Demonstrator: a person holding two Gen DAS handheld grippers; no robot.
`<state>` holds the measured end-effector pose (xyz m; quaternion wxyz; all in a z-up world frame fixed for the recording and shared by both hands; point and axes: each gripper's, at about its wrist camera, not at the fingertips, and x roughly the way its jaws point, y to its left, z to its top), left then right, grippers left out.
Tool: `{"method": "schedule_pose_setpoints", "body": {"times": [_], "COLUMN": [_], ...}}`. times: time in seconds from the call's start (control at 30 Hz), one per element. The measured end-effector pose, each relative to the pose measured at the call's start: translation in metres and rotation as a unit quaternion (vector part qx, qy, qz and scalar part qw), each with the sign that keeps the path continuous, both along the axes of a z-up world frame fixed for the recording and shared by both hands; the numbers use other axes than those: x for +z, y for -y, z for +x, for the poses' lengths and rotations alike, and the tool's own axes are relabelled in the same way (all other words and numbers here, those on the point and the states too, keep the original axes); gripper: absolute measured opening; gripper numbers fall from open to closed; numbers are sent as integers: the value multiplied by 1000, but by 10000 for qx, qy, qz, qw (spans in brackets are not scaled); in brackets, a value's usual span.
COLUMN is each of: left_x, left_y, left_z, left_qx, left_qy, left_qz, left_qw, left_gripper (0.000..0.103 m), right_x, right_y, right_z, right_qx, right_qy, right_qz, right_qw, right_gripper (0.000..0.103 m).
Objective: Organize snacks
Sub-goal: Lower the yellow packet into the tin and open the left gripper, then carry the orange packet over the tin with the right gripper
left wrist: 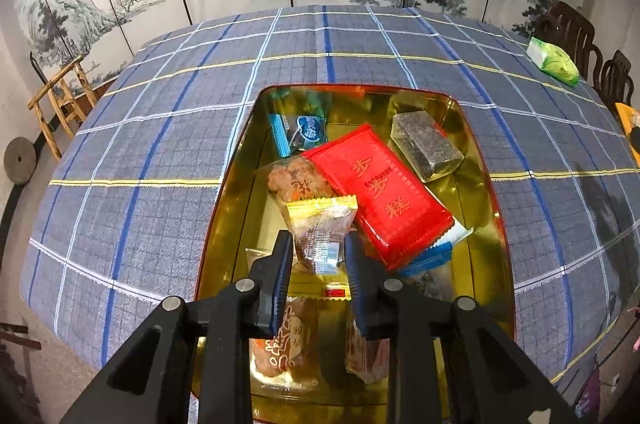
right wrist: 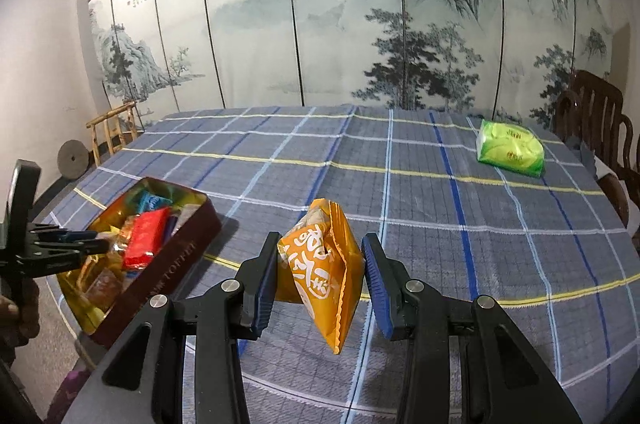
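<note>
Both jaws of the left gripper (left wrist: 316, 256) stand just either side of a small clear snack packet (left wrist: 320, 228) with a yellow top edge, over the near half of the tin (left wrist: 472, 128); whether the pads press on it or only flank it I cannot tell. The right gripper (right wrist: 320, 284) pinches an orange snack bag (right wrist: 324, 264) between its blue pads (right wrist: 266, 288), and the bag hangs clear above the checked tablecloth (right wrist: 420, 208), its lower corner pointing down.

Under the left gripper, inside the gold-lined tin, lie more clear-wrapped snacks. Farther in, a red packet (left wrist: 380, 188) with gold characters lies slantwise on top of the pile, with a peanut bar (left wrist: 292, 180) in clear wrap touching its left edge. Behind them sit a blue packet (left wrist: 298, 134) and a dark wrapped block (left wrist: 426, 144), near the far wall of the tin.

Seen from the right wrist, the tin stands at the left of the table, and the left gripper reaches over it from the left edge of the picture. Well apart, at the far right of the cloth, lies a green pack (right wrist: 510, 148). Beyond the table stands a painted folding screen (right wrist: 320, 24), with dark wooden chairs (right wrist: 600, 128) at the right.
</note>
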<state>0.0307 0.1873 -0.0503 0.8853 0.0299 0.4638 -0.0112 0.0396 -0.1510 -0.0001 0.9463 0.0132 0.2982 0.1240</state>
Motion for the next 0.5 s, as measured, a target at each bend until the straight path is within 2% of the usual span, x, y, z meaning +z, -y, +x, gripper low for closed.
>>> {"method": "schedule_pose_setpoints", "body": {"times": [0.17,0.27,0.5], "left_x": [1,2,6], "left_y": [1,2,3], "left_z": [0,-1,-4], "left_qx": [7,-7,-10], "left_qy": [-9,30,74], "left_qz": [-39,8,7], "left_qw": [10000,10000,10000], "left_gripper": [25,31,32], "right_x": [4,4,5], "right_y": [-2,-2,-6], "right_z": [-4,-4,-5], "right_qx": [30,39,56], "right_qy": [38,26,36], "right_qz": [17,33,25], "right_qw": [10000,10000,10000], "right_gripper": [42,42,42]}}
